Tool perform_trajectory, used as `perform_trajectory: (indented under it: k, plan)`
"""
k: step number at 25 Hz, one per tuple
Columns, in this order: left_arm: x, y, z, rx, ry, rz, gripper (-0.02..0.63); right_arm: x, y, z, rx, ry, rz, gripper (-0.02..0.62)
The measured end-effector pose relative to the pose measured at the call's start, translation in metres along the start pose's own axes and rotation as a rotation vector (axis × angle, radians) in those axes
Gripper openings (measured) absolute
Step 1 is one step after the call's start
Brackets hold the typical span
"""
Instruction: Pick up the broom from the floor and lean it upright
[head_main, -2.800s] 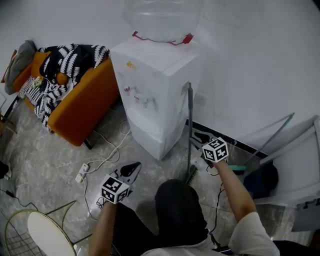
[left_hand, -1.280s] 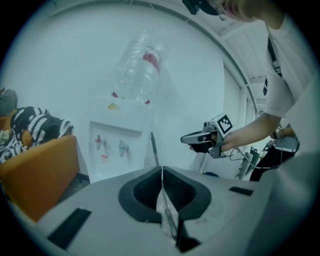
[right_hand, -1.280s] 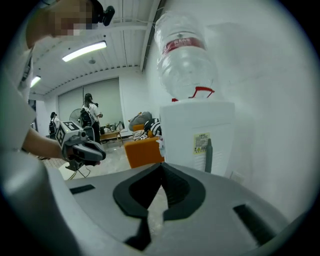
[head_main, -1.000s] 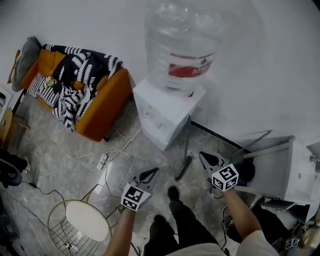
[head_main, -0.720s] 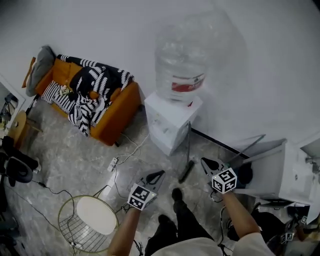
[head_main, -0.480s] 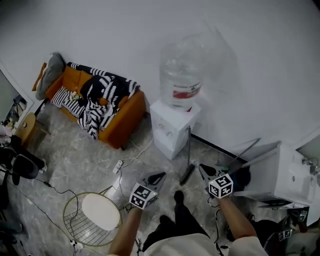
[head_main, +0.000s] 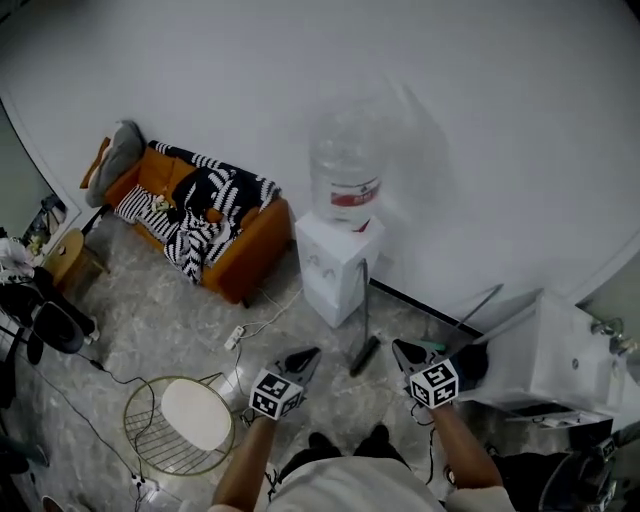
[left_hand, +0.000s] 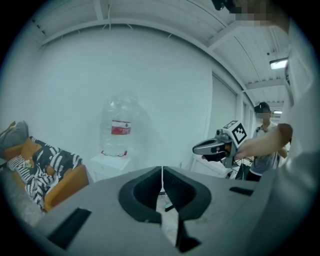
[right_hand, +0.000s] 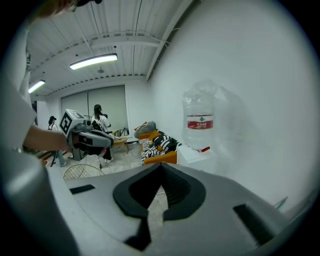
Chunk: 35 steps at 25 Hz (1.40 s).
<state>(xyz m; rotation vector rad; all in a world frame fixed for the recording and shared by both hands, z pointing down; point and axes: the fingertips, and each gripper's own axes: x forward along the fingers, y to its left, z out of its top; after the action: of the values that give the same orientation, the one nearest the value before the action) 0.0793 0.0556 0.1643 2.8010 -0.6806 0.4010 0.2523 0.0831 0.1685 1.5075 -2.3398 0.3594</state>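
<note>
- Left hand-held gripper (head_main: 310, 352) has its jaws pressed together with nothing between them, and it hangs in the air to the left of the broom (head_main: 365, 354).
- Right hand-held gripper (head_main: 400, 348) is closed and empty too, just to the right of the broom's head.
- The broom stands upright between the two, head on the floor (head_main: 150, 320), its thin handle leaning at the right side of the water dispenser (head_main: 335, 270).
- An orange sofa (head_main: 245, 250) sits along the wall left of the dispenser.
- A round wire stool (head_main: 195, 415) is near the left gripper.
</note>
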Motion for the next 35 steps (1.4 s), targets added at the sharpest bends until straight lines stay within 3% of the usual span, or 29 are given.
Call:
perform_trajectory:
  k: [8,17,23,35]
  plan:
    - [0.006,-0.065,0.027,-0.007,-0.040,0.036,0.011,-0.063,-0.021,-0.002,-0.054,0.003,0.054,0.000]
    - [0.007,-0.125,0.022,-0.027,-0.052,0.087,0.011,-0.118,-0.046,-0.019,-0.061,-0.025,0.086,0.000]
    - [0.013,-0.140,0.018,-0.042,-0.047,0.091,0.011,-0.137,-0.053,-0.020,-0.043,-0.052,0.109,-0.002]
    - [0.009,-0.131,0.012,-0.059,-0.046,0.096,0.011,-0.132,-0.049,-0.017,-0.038,-0.065,0.096,-0.002]
